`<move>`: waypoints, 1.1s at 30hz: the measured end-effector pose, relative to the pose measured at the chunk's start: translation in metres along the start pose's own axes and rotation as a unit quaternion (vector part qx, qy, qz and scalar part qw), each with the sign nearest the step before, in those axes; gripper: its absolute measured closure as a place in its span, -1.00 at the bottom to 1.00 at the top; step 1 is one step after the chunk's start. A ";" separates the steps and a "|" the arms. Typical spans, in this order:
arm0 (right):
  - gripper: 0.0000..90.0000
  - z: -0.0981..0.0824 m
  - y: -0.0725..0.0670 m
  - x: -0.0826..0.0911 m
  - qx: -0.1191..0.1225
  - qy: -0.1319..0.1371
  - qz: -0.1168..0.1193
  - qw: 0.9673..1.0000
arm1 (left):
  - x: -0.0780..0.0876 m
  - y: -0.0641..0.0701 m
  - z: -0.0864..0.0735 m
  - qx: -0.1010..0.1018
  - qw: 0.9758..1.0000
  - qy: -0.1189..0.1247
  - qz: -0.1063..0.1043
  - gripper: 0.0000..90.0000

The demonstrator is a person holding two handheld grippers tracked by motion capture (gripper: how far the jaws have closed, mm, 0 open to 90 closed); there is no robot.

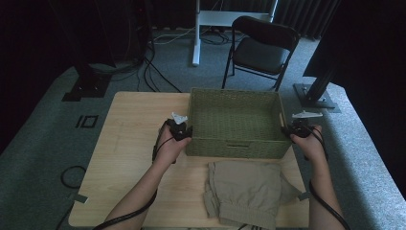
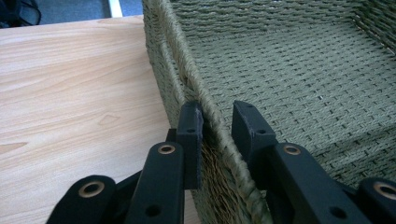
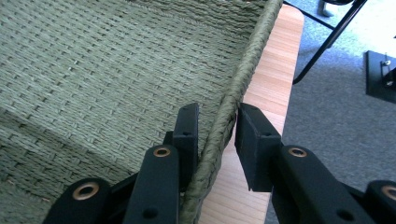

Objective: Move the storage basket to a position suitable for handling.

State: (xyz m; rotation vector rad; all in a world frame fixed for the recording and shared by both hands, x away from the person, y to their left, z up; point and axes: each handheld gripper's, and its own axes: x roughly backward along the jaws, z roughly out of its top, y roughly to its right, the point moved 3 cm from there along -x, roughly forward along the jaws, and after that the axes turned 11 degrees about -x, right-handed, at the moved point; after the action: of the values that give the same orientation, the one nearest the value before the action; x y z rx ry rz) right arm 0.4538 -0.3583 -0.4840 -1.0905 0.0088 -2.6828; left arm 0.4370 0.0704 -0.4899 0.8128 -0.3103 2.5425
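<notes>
Nearest the person, a folded khaki garment [image 1: 245, 192] lies on the wooden surface [image 1: 131, 143], at its near edge and right of centre, just in front of the basket.

Behind the garment sits the green woven basket [image 1: 234, 143], rectangular, open at the top and with nothing in it. It stands on the right half of the surface, its far wall near the far edge.

The left gripper [image 1: 180, 129] is at the basket's left wall, held from below by the left hand [image 1: 170, 146]. In the left gripper view its jaws straddle the braided rim [image 2: 205, 105]: one jaw outside against the wall, the other inside, with a narrow gap between that jaw and the rim. So the jaws are open about the rim, not pinching it.

The right gripper [image 1: 294, 128] is at the basket's right wall, held by the right hand [image 1: 310, 146]. In the right gripper view its jaws straddle the rim [image 3: 236, 98] too: the inner jaw lies close against the weave, the outer jaw touches the rim only at its tip and stands off lower down. Whether they pinch the rim I cannot tell.

Beyond the surface, a black folding chair [image 1: 261, 50] stands on grey carpet, with a white stand [image 1: 196, 33] to its left.
</notes>
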 end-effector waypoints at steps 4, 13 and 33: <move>0.56 0.000 0.000 0.000 0.001 0.000 0.000 1.000 | -0.001 -0.001 -0.001 0.001 1.000 -0.009 -0.015 0.58; 0.19 -0.001 0.005 0.003 -0.014 0.021 0.004 1.000 | -0.002 -0.002 0.001 -0.003 0.999 -0.008 -0.031 0.43; -0.55 0.013 -0.012 0.028 -0.020 0.075 0.035 0.996 | 0.019 -0.006 0.023 -0.049 0.995 0.054 -0.074 -0.47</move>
State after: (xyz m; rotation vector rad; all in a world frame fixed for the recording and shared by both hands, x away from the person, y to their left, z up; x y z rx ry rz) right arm 0.4406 -0.3519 -0.4541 -0.8797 0.1268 -2.7052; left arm 0.4371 0.0745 -0.4600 0.6353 -0.3243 2.4016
